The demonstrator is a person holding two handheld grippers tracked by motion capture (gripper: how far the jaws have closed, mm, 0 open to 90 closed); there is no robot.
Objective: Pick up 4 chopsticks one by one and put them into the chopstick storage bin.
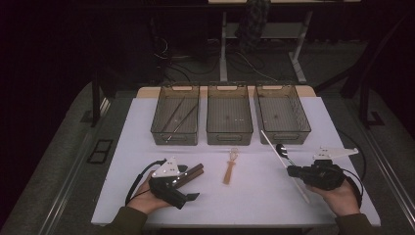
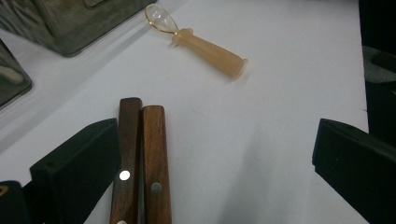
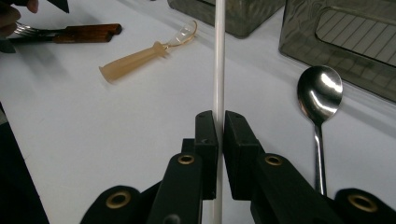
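- On the white table (image 1: 244, 196), near the right edge: right gripper (image 3: 220, 122) pinching a thin white stick (image 3: 218, 56), jaws pressed tight on it.
- Stick slanting up and away toward the right bin (image 1: 282, 113), far end close to its front wall.
- Just beside the stick: shiny metal spoon (image 3: 320, 95), lying flat, bowl pointing at the bins.
- Over on the left: left gripper (image 2: 215, 163) with jaws spread wide, holding nothing.
- Between those jaws, close by the left one: two brown wooden handles (image 2: 140, 154), side by side and touching.
- Farther off, mid-table: small see-through spoon with a tan handle (image 2: 201, 39).
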